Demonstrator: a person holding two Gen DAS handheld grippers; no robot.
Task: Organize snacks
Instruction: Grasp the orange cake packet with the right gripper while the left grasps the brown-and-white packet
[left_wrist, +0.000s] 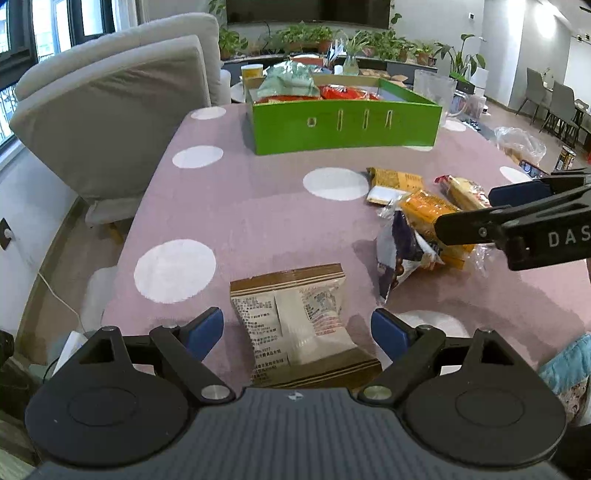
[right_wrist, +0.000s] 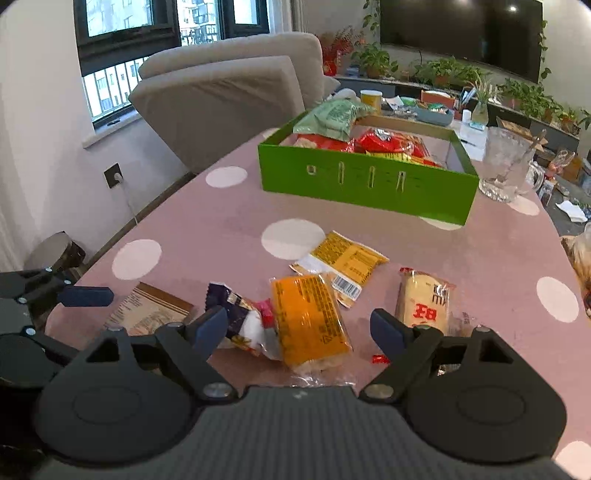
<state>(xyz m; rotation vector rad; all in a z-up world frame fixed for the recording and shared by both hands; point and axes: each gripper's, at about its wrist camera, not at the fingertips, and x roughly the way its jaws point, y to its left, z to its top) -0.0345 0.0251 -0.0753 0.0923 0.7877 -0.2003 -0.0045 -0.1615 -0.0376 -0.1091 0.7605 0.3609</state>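
Note:
A green box at the table's far side holds a pale green bag and red packets. My left gripper is open, its jaws either side of a brown-and-white snack packet lying flat; that packet also shows in the right wrist view. My right gripper is open over an orange packet, with a dark purple packet to its left. A yellow packet and a rice cracker packet lie nearby.
The table has a pink cloth with white dots. A glass mug stands right of the box. A grey armchair is beyond the table's left edge. A clear plastic bag lies at the right edge.

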